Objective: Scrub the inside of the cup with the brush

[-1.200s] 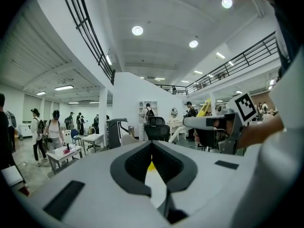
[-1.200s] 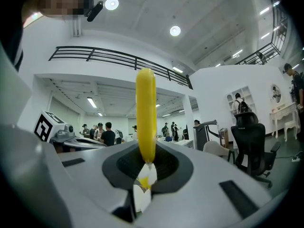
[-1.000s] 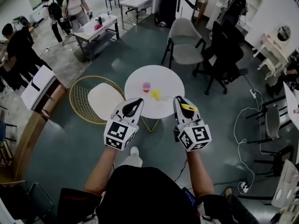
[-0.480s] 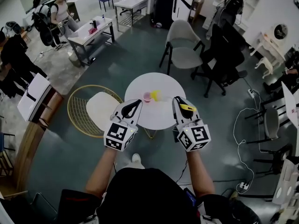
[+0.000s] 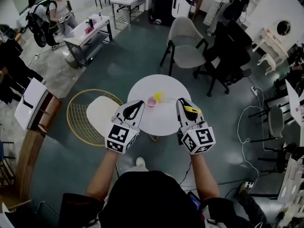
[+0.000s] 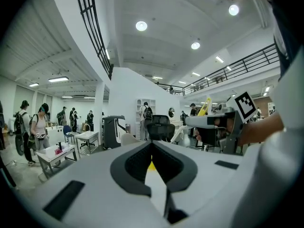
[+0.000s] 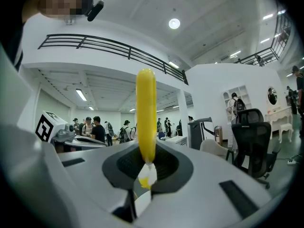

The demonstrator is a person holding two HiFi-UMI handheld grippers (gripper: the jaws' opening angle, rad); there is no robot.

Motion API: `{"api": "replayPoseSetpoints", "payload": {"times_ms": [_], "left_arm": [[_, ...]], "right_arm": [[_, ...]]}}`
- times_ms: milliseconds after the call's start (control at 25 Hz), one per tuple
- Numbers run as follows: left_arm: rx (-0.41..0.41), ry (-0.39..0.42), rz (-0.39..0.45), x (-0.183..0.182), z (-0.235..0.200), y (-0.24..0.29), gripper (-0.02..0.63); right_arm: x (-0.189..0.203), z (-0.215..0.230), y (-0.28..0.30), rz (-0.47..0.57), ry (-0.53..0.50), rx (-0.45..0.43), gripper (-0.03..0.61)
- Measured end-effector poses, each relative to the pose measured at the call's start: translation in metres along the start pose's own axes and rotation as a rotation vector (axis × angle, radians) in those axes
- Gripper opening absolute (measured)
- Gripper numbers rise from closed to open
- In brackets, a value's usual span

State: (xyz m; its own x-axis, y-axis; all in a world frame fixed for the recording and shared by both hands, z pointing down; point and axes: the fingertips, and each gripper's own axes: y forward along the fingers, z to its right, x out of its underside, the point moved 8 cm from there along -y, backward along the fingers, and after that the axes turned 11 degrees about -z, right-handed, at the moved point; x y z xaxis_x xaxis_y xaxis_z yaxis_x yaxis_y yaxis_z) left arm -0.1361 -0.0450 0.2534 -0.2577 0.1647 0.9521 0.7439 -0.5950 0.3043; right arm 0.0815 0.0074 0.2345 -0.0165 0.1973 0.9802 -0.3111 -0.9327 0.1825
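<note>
A small pink cup [image 5: 151, 101] stands on a round white table [image 5: 164, 120], with a small yellow thing [image 5: 159, 97] just behind it. My left gripper [image 5: 139, 104] is shut and empty, level, its tips over the table's near left edge, a little short of the cup. My right gripper [image 5: 182, 102] is shut on a yellow brush [image 5: 191, 109] at the table's near right. In the right gripper view the brush handle [image 7: 146, 113] stands upright out of the jaws. The left gripper view shows the same brush [image 6: 207, 106] off to the right.
A gold wire chair with a white seat [image 5: 100, 112] stands left of the table. Behind the table are a grey chair [image 5: 188, 42] and a black office chair [image 5: 232, 56]. Cables [image 5: 245, 127] lie on the floor at right. People stand by desks [image 5: 88, 30] at the far left.
Both grippers have moved forward together toward the table. The table and cup now lie closer to the gripper tips. The jaws stay as they were.
</note>
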Motion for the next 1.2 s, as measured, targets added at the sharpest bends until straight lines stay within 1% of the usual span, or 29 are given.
{"api": "replayPoseSetpoints", "payload": {"times_ms": [120, 280, 520, 720, 1000, 1200], "left_arm": [[0.015, -0.012, -0.008, 0.005, -0.012, 0.004, 0.012], [0.023, -0.058, -0.013, 0.012, -0.019, 0.006, 0.012], [0.024, -0.054, -0.031, 0.013, -0.011, 0.018, 0.012], [0.003, -0.060, -0.059, 0.019, -0.003, 0.033, 0.012], [-0.009, -0.051, -0.036, 0.011, -0.001, 0.066, 0.012], [-0.014, -0.042, -0.057, 0.018, 0.001, 0.090, 0.012]], "right_arm": [[0.001, -0.001, 0.008, -0.010, 0.004, 0.005, 0.044], [0.004, -0.001, 0.011, -0.032, -0.002, 0.008, 0.044], [0.001, 0.014, 0.011, -0.034, -0.011, 0.009, 0.044], [0.007, 0.036, 0.012, -0.039, -0.001, -0.006, 0.044], [0.015, 0.060, 0.028, -0.055, 0.000, -0.042, 0.044], [0.020, 0.079, 0.039, -0.064, 0.002, -0.059, 0.044]]}}
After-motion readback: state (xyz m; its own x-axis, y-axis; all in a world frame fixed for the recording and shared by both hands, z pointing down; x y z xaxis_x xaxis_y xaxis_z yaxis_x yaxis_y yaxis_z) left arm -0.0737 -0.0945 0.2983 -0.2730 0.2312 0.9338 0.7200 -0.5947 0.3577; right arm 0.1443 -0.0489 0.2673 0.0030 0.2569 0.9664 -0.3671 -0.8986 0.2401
